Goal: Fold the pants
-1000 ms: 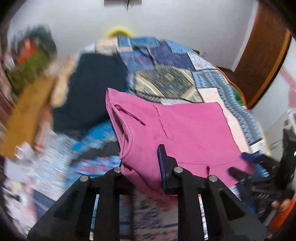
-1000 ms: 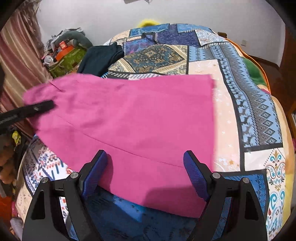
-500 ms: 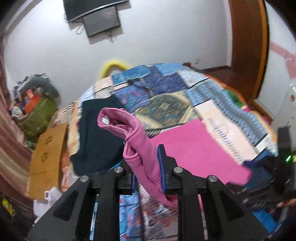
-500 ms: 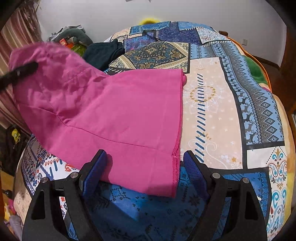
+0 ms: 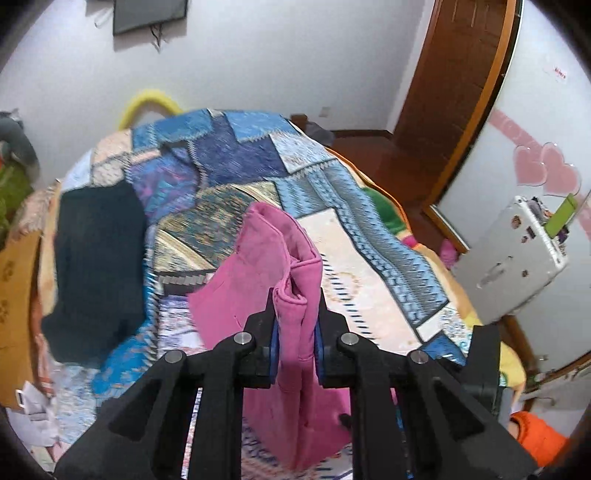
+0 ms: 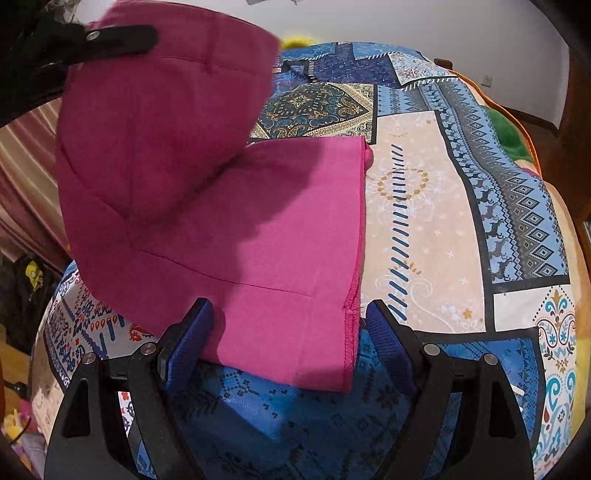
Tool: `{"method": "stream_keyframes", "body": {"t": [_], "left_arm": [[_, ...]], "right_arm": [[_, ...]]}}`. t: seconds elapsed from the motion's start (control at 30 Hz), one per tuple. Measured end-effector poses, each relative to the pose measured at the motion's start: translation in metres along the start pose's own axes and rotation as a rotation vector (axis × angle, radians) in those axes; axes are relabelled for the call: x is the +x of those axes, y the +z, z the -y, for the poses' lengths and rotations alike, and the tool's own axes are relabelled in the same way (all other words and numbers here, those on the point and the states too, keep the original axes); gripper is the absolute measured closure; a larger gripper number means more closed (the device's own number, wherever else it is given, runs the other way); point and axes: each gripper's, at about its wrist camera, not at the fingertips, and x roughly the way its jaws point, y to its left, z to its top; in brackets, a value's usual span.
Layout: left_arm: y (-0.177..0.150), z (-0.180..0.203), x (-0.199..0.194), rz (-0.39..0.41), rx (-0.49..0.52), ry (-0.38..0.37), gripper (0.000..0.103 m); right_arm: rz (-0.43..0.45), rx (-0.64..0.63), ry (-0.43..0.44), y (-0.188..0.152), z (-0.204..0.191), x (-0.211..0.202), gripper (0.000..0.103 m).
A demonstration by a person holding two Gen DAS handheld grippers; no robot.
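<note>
The pink pants (image 6: 288, 229) lie on a patchwork bedspread (image 6: 443, 221). My left gripper (image 5: 295, 332) is shut on the waistband end of the pants (image 5: 291, 280) and holds it lifted above the bed, so the cloth hangs down between the fingers. In the right wrist view that lifted end arches over the flat leg part, with the left gripper at the top left (image 6: 110, 38). My right gripper (image 6: 291, 332) is open and empty, its blue pads either side of the near hem edge, low over the bedspread.
A dark garment (image 5: 96, 266) lies on the bed's left side. A white device (image 5: 513, 258) stands at the right by a wooden door (image 5: 458, 92). A wall screen (image 5: 147, 13) hangs at the back. Clutter sits left of the bed.
My left gripper has lifted the waistband end higher and carried it rightwards over the leg part. The right gripper has stayed open at the hem.
</note>
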Motion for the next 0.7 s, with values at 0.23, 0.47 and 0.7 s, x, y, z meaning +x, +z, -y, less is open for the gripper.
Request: {"method": "stream_keyframes", "body": {"t": [0.23,0.47,0.7], "left_arm": [[-0.005,0.016,0.024,-0.074,0.009,-0.052,0.088],[-0.012,0.027,0.016,-0.072,0.067,-0.058,0.07],[-0.01,0.019,-0.01,0.026,0.13,0.03,0.038]], "right_arm": [[0.0,0.007,0.005,-0.001,0.001,0.0,0.021],[0.002,0.006,-0.003,-0.001,0.001,0.0,0.021],[0.008,-0.009,-0.032,-0.001,0.001,-0.006,0.021]]}}
